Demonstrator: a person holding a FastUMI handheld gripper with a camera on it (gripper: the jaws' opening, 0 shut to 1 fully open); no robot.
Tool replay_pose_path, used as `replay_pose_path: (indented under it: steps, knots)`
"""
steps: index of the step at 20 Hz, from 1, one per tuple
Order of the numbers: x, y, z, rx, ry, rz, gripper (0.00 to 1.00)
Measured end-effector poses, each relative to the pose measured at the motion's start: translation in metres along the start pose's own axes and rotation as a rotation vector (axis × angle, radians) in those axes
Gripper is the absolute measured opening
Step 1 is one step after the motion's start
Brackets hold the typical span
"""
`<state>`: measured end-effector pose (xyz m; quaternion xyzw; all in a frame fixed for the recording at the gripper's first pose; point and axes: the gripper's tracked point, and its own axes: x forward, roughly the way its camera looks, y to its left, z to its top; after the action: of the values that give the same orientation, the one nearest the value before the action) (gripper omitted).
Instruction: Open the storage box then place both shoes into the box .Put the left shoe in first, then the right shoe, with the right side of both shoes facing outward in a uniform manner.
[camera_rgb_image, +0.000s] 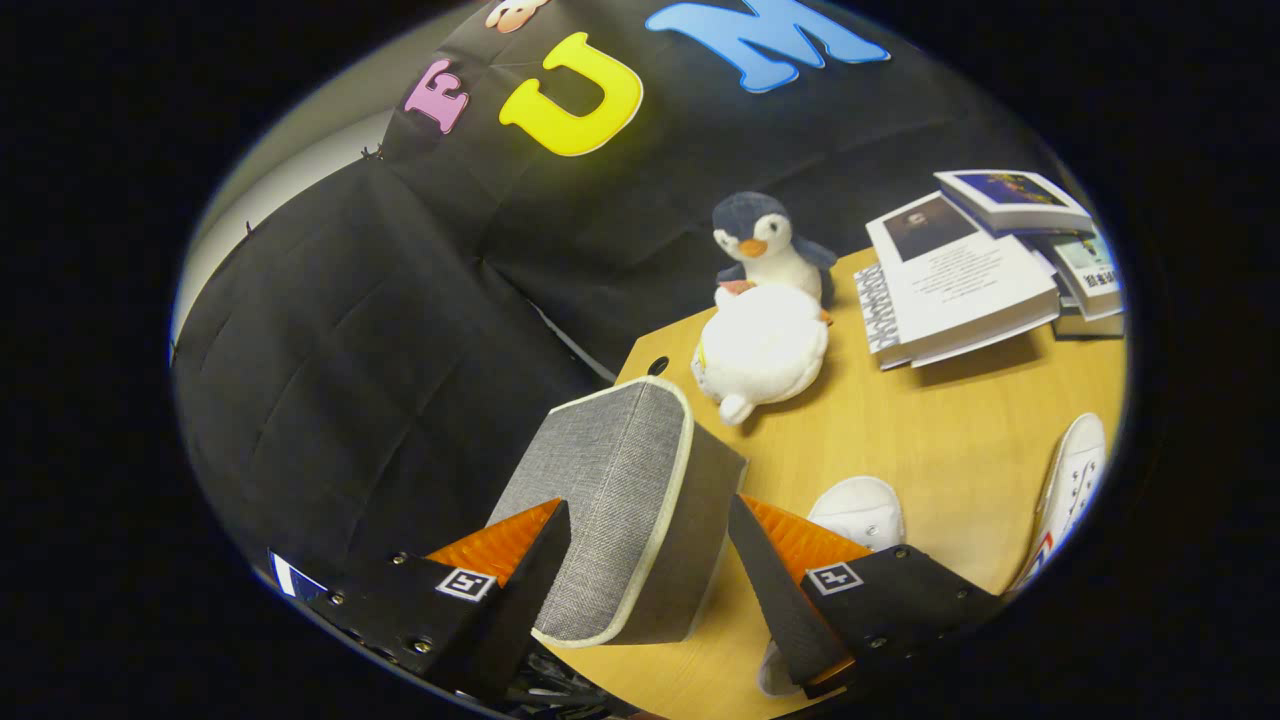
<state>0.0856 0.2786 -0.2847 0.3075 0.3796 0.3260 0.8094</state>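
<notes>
The gripper (640, 560) has its fingers clamped on the grey lid (625, 510) of the storage box, held tilted over the table (930, 440) edge, and it should set that aside, well apart from both shoes (858, 510).

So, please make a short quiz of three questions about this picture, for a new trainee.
1. True or false: the grey storage box lies between the fingers of the gripper.
2. Which toy stands nearest the books? A) penguin B) bear C) rabbit
3. Fill in: two white ____ lie on the wooden table.

Key:
1. True; whether the fingers press on it is unclear.
2. A, the penguin.
3. Shoes: one just beyond a finger, another further off.
</notes>
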Motion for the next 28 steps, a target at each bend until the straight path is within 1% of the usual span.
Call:
replay_pose_path:
  steps: [1,3,5,7,9,10,12,14,15,16,17,19,23,26,28]
  knots:
    - [0.007,0.002,-0.007,0.037,0.025,0.023,0.97]
    - [0.021,-0.002,-0.018,0.101,0.070,0.036,0.97]
    - [0.029,0.000,-0.026,0.174,0.096,0.067,0.97]
    - [0.036,0.005,-0.031,0.246,0.110,0.121,0.97]
    - [0.040,0.006,-0.035,0.308,0.134,0.155,0.97]
    - [0.041,0.010,-0.035,0.325,0.133,0.180,0.95]
    - [0.039,0.014,-0.030,0.329,0.120,0.203,0.76]
    - [0.038,0.006,-0.025,0.328,0.101,0.187,0.53]
    - [0.031,0.002,-0.016,0.364,0.087,0.187,0.38]
    - [0.031,0.007,-0.016,0.396,0.095,0.202,0.23]
    - [0.028,0.010,-0.016,0.404,0.108,0.214,0.19]
    - [0.024,0.019,-0.013,0.368,0.119,0.238,0.19]
    - [0.015,0.054,0.001,0.305,0.124,0.293,0.19]
    - [0.019,0.060,-0.001,0.233,0.149,0.269,0.19]
    - [0.020,0.066,0.000,0.250,0.153,0.284,0.19]
